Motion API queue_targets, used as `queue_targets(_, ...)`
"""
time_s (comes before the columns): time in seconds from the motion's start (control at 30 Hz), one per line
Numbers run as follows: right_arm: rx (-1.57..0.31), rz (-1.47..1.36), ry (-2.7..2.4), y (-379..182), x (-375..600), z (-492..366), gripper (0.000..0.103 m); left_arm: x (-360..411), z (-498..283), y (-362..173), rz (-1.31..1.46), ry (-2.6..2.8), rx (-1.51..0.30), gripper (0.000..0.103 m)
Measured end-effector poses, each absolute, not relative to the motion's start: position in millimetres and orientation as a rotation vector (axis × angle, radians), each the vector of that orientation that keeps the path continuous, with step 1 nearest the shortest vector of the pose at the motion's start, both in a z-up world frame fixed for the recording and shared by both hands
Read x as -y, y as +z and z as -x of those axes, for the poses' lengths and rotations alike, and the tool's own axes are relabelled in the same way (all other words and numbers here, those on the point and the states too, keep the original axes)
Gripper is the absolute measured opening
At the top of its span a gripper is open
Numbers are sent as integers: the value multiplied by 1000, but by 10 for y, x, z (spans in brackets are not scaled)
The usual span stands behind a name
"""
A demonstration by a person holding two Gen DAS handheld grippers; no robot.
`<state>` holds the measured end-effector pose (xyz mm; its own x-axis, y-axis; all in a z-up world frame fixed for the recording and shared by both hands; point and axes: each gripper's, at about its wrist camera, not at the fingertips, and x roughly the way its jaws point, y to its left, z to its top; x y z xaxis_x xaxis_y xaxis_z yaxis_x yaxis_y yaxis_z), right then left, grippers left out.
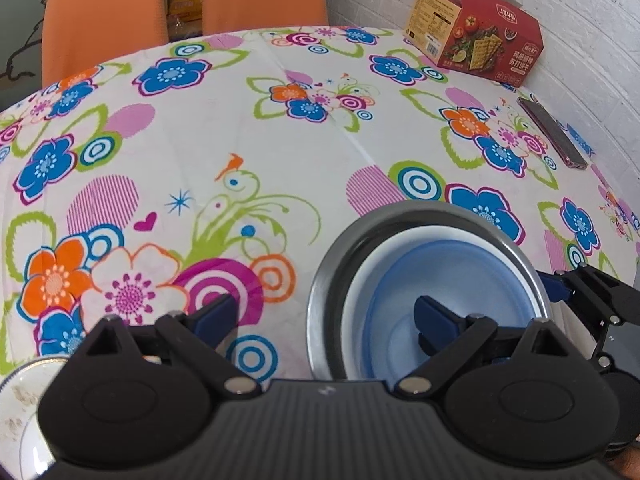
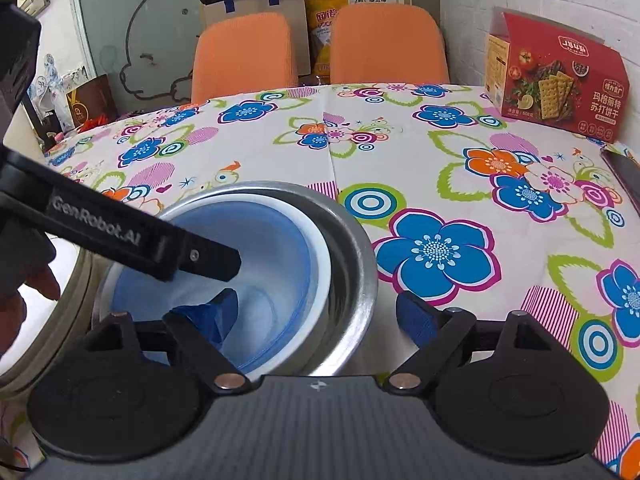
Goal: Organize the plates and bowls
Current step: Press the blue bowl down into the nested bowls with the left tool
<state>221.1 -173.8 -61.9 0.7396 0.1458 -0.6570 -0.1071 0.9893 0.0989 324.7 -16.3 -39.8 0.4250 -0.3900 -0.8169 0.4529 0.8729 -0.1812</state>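
Note:
Three bowls sit nested on the flowered tablecloth: a metal bowl [image 1: 340, 248] [image 2: 356, 248] outermost, a white bowl [image 1: 360, 280] [image 2: 318, 240] in it, and a blue bowl [image 1: 460, 280] [image 2: 260, 240] innermost. My left gripper [image 1: 324, 312] is open and straddles the stack's near wall, one finger [image 1: 430, 312] inside the blue bowl and the other outside on the cloth. My right gripper [image 2: 316, 302] is open too and straddles the opposite wall, its left finger [image 2: 224, 308] in the blue bowl and its right finger beside the metal bowl. No pad presses on a wall.
A red cracker box [image 1: 476, 36] [image 2: 556, 80] and a phone [image 1: 552, 132] lie at the back right by the white wall. Two orange chairs [image 2: 244, 56] stand behind the table. A stained white plate [image 1: 20, 400] sits near the left gripper, and a beige-rimmed plate [image 2: 76, 280] lies left of the bowls.

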Motion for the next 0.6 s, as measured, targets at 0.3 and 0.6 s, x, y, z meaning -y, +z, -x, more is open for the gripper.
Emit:
queue_targets(0.3, -737, -60, 137, -595, 1747, -2185, 74, 187, -3197, -412, -112, -522, -983, 89)
queue_targets(0.6, -719, -100, 204, -613, 1796, -2157, 71, 229, -3113, -409, -135, -505, -959, 78)
